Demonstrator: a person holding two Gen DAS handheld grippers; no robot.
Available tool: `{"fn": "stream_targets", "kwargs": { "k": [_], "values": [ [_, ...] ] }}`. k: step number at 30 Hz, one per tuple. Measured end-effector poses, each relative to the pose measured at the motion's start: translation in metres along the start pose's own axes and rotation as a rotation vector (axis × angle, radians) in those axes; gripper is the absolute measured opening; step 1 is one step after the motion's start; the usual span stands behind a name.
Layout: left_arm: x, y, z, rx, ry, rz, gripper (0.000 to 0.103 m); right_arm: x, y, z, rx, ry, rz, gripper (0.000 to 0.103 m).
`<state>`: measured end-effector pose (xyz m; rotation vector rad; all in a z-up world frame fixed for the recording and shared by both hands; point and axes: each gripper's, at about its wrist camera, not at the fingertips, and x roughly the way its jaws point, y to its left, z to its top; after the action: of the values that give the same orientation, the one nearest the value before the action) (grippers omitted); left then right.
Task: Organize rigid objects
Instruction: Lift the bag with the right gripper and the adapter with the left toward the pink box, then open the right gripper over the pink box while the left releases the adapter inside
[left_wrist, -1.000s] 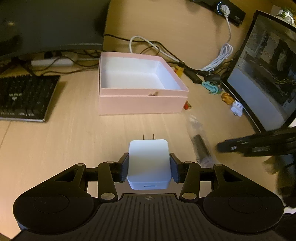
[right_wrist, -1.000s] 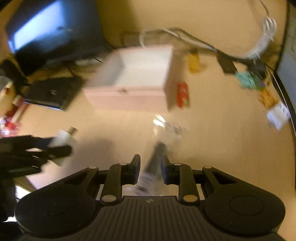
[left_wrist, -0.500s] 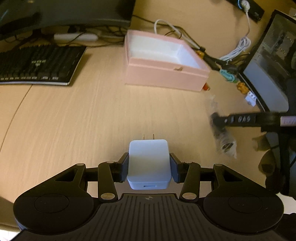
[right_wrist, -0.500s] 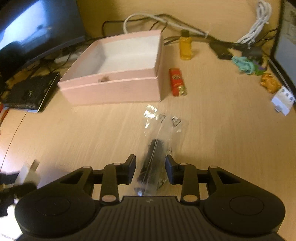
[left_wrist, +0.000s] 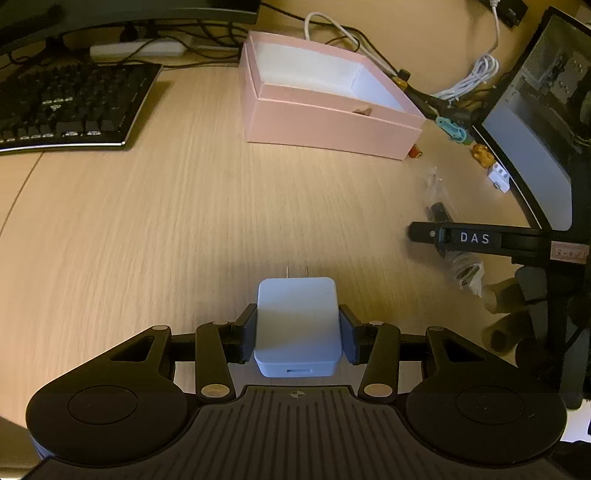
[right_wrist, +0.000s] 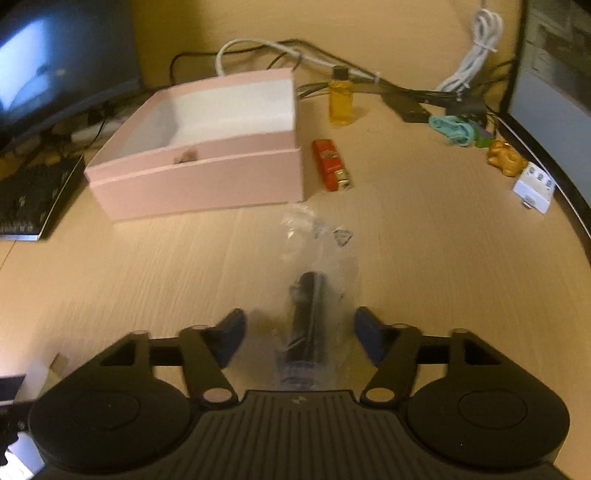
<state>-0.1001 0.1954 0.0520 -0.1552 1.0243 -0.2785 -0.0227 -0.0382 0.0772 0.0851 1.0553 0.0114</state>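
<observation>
Right gripper (right_wrist: 299, 334) jaws have just been opening wide, now straddling the bagged black part (right_wrist: 306, 317) untouched. Left gripper (left_wrist: 297, 332) still clamping the white charger (left_wrist: 297, 325); pink box (left_wrist: 325, 125) sits farther off.

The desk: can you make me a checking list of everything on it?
Surface: light wooden desk, bare in the middle.
Job's things: open pink cardboard box; white square plug charger; black stick in a clear plastic bag; red lighter; small yellow bottle.
Clutter: teal toy, orange figurine, white adapter.
Grippers: left gripper clamps the charger; right gripper has just been opening, bag between its jaws, untouched.
Cables: coiled white cable, black leads.
Surroundings: black keyboard, monitors.
</observation>
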Motion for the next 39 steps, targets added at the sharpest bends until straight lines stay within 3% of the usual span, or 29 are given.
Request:
{"fn": "stream_targets", "kwargs": {
  "k": [2,5,7,9,12,16,20,24,28,31,35,39],
  "values": [
    [0.001,0.0,0.002,0.007,0.002,-0.006,0.05,0.003,0.003,0.003,-0.045,0.03,0.029,0.084],
    [0.003,0.0,0.006,0.013,0.007,-0.013,0.05,0.006,0.007,0.002,-0.097,0.009,0.001,0.081],
    [0.004,0.0,0.007,0.022,0.009,-0.018,0.05,0.005,0.006,0.0,-0.08,-0.017,-0.016,0.065],
    [0.005,-0.002,0.008,0.027,0.011,-0.025,0.05,0.001,0.008,0.0,-0.091,-0.017,-0.008,0.036],
    [0.008,-0.006,0.012,0.034,0.013,-0.032,0.05,-0.003,0.007,0.002,-0.099,0.027,0.038,0.023],
    [0.009,-0.018,0.019,0.046,-0.006,-0.04,0.05,-0.011,0.004,0.001,-0.071,0.082,0.11,0.019],
    [0.0,-0.03,0.03,0.054,-0.064,-0.05,0.05,-0.035,0.001,0.004,-0.071,0.05,0.145,0.019],
    [-0.018,-0.046,0.068,0.072,-0.213,-0.046,0.05,-0.068,-0.008,0.016,-0.059,-0.025,0.197,0.019],
    [-0.031,-0.066,0.133,0.096,-0.422,-0.034,0.05,-0.097,-0.013,0.026,-0.087,-0.122,0.222,0.019],
    [-0.01,-0.078,0.175,0.142,-0.453,0.028,0.05,-0.108,-0.017,0.033,-0.108,-0.177,0.225,0.019],
    [-0.004,-0.077,0.191,0.157,-0.608,0.031,0.049,-0.112,-0.025,0.039,-0.116,-0.212,0.22,0.019],
    [-0.011,-0.053,0.183,0.012,-0.572,-0.007,0.048,-0.109,-0.038,0.044,-0.096,-0.228,0.213,0.019]
  ]
}}
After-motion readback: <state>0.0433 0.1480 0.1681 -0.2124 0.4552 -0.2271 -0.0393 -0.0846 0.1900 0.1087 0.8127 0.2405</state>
